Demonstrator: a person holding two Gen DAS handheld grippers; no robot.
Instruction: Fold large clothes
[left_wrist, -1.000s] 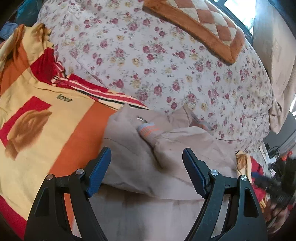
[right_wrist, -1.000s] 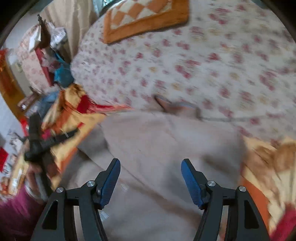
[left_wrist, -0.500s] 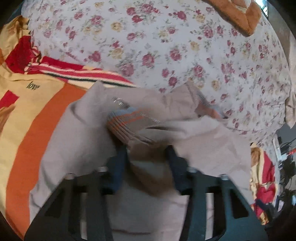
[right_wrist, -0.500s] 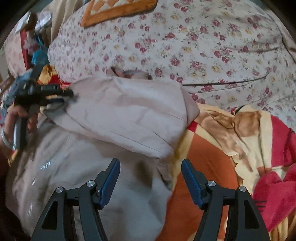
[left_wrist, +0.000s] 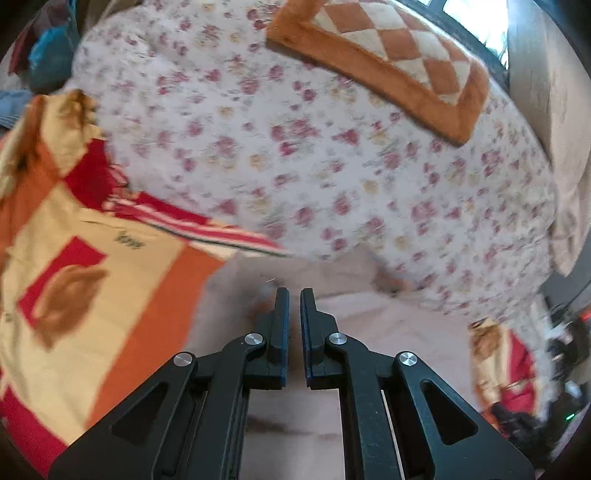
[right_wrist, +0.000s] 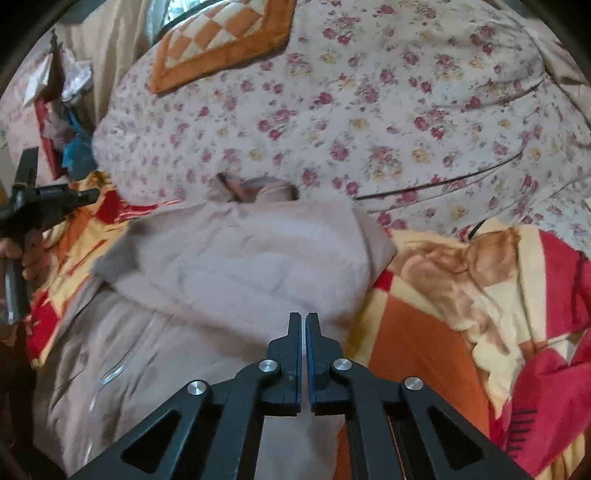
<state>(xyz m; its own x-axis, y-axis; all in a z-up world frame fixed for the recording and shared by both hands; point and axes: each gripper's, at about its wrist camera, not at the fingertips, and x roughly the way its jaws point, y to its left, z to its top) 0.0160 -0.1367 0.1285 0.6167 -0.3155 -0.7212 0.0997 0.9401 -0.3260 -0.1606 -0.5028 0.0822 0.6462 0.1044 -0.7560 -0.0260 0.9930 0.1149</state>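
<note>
The left tool (left_wrist: 294, 295) has its jaws pressed together with a thin slit between the blue pads; no cloth can be seen between them. Under and ahead of its tips lies the beige garment (left_wrist: 354, 325), blurred in this view, soft and matte. To the tool's left spreads a fleecy blanket (left_wrist: 110, 295) in orange, cream and red blocks, with a brown motif in a red square and a small dark word above it. Ahead of the tool rises a puffy floral quilt (left_wrist: 332, 155), white with small red and yellow flowers, and on its far part rests a plush orange-bordered checkered cushion (left_wrist: 391, 62).

The right tool (right_wrist: 305, 318) is likewise pressed together, its tips over the lower edge of the garment's folded upper layer; whether they pinch cloth cannot be told. Only this view shows the beige garment (right_wrist: 236, 266) whole: a crumpled folded panel lying over a longer body that runs down the tool's left, with a pale line like a zip or placket. A bit of striped lining shows at its far edge, against the floral quilt (right_wrist: 369, 110). Far to this tool's left a hand (right_wrist: 26, 254) grips the black handle of the left tool (right_wrist: 88, 193). The blanket (right_wrist: 443, 295) lies rumpled to the right.
</note>
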